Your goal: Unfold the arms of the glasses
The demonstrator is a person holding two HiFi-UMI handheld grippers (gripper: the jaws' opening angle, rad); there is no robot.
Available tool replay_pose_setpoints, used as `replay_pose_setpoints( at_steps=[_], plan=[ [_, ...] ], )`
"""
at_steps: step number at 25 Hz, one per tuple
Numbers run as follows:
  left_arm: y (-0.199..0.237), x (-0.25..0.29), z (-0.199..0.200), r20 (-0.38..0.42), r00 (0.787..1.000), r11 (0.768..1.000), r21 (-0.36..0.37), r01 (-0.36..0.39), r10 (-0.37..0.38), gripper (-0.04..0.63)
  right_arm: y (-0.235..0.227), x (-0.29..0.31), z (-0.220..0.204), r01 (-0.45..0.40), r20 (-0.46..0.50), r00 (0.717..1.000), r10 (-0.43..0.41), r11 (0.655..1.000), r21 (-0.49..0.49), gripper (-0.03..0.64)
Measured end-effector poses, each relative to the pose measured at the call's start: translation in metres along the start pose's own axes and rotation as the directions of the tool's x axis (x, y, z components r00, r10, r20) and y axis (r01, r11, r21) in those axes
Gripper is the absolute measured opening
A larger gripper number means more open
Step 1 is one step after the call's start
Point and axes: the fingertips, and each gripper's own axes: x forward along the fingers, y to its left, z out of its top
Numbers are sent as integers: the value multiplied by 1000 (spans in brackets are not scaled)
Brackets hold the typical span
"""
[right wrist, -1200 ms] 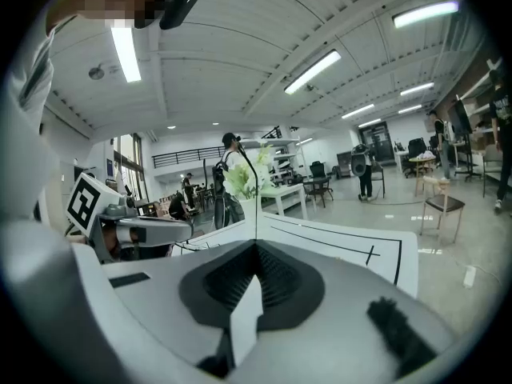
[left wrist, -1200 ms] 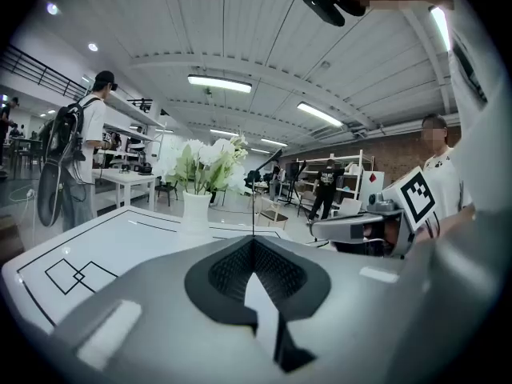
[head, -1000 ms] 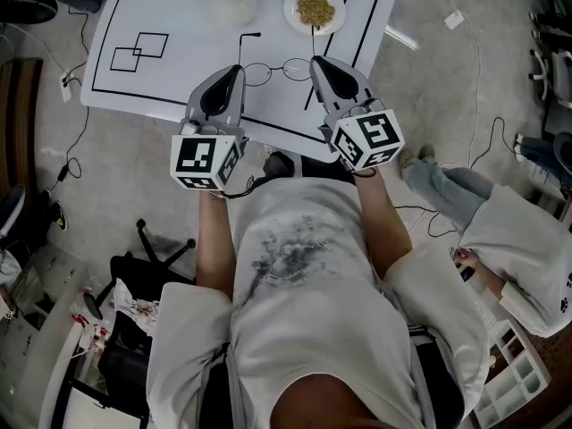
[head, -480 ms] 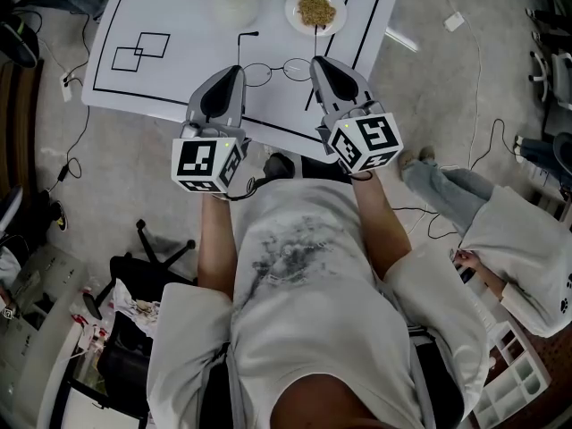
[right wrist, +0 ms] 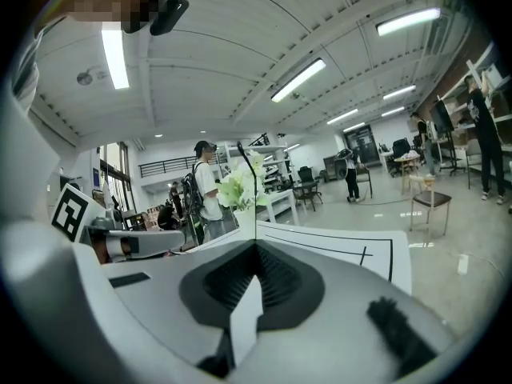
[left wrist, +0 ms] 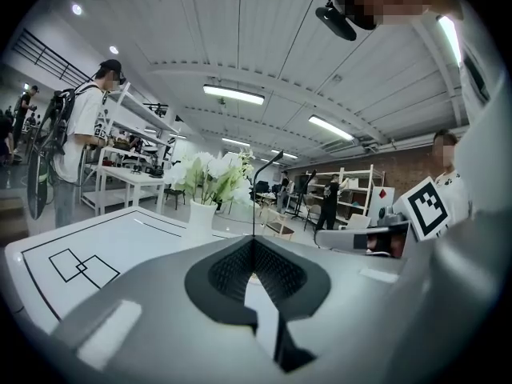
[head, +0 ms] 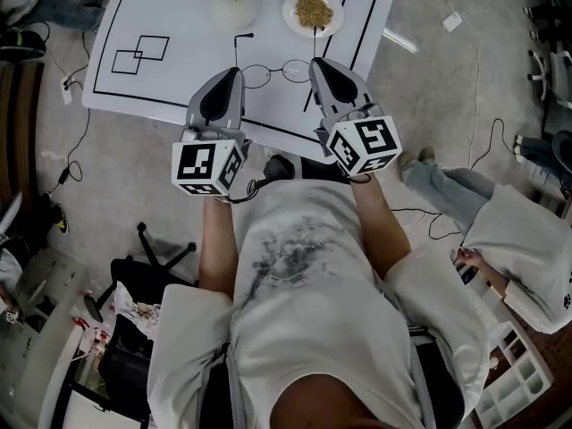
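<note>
You have one pair of glasses (head: 277,71): thin dark wire, two round lenses, lying on the white table (head: 161,83) just on your side of the vase (head: 231,9). Its two arms stand out from the frame, away from you. Your left gripper (head: 234,70) is pinched tight on one arm, and your right gripper (head: 315,63) is pinched on the other. One plate (head: 290,12) of grain sits just right of the single vase of white flowers.
</note>
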Motion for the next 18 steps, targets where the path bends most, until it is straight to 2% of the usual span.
replay_pose_setpoints(
  at_steps=[18],
  plan=[
    [-4,1,-1,-1,1000,1000,0,3,-3,5,-1,-4,1,7,-3,1000,-7,1000,-23,15]
  ],
)
